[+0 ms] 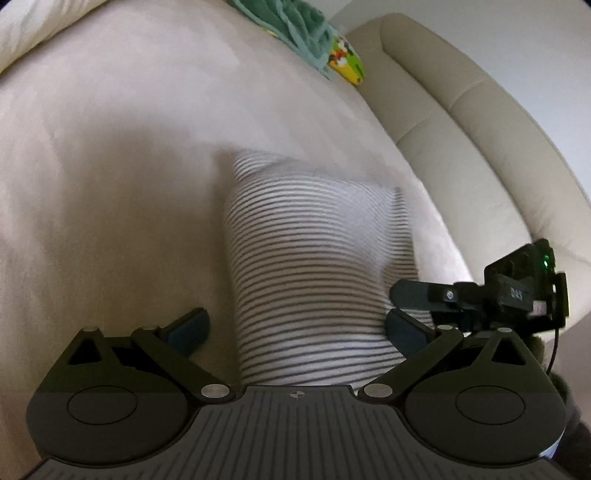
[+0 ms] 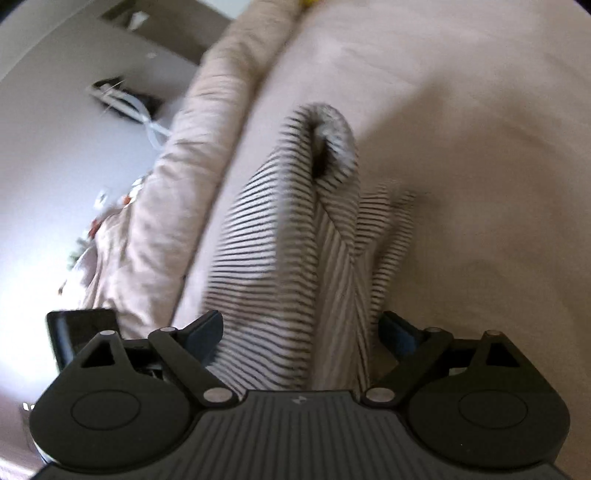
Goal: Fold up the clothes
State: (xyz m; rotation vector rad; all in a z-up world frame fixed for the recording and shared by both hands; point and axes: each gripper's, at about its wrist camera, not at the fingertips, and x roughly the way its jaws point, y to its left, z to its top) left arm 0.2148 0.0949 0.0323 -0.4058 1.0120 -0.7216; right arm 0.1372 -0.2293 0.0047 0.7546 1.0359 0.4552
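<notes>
Both grippers, left (image 1: 297, 325) and right (image 2: 301, 330), stand spread wide, gripping nothing; we judge the striped garment (image 1: 310, 266) released, lying on the beige bedcover (image 1: 110, 166) as a narrow folded strip. One bunched end (image 2: 332, 144) remains untidy; further folds likely left.

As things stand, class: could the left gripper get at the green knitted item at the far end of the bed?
Probably not without travelling: the left gripper sits open over the striped garment, while the green knitted item lies far across bare bedding. Nothing blocks the way.
</notes>
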